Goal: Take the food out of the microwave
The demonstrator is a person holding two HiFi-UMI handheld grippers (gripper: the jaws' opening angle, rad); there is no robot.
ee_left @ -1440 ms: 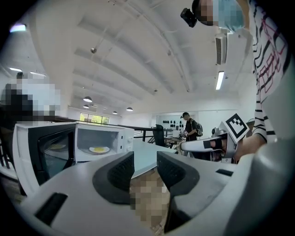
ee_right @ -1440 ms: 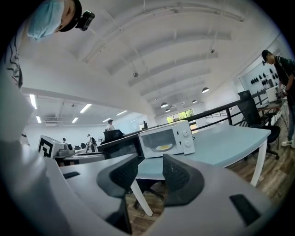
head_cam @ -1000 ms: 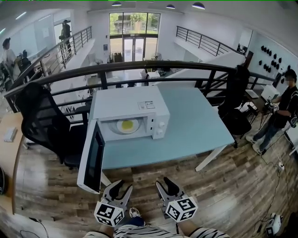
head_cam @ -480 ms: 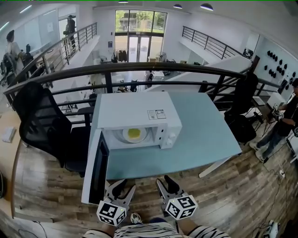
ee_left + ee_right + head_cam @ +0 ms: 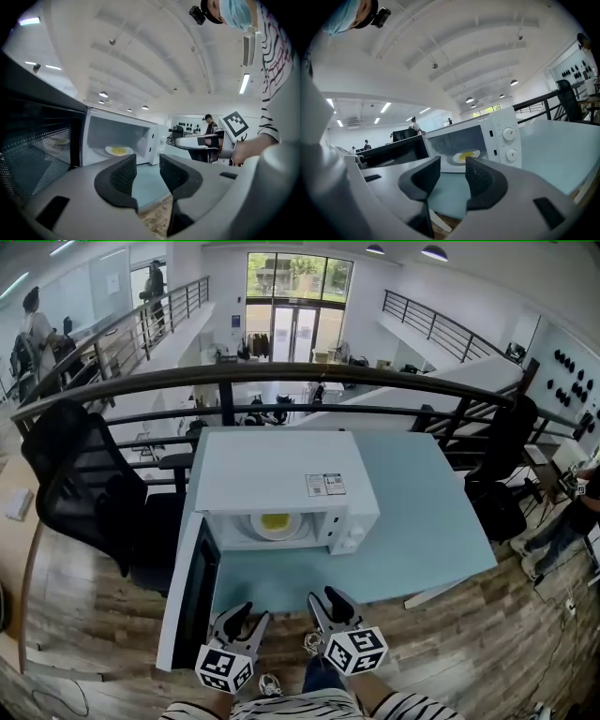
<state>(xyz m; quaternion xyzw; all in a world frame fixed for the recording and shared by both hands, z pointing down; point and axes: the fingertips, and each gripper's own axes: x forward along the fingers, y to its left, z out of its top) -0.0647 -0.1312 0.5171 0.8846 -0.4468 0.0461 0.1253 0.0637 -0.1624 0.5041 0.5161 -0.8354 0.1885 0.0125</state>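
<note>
Facing the open microwave (image 5: 281, 474) on the desk (image 5: 427, 521), left tongs (image 5: 248, 618) and right tongs (image 5: 330, 601) hover spread and empty at the desk's near edge. Food plate (image 5: 274, 521) sits inside the cavity, straight ahead between them; the door (image 5: 192, 592) flanks the left tongs.

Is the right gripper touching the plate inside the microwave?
Apart. The head view shows a stretch of bare table between the right gripper and the plate.
</note>
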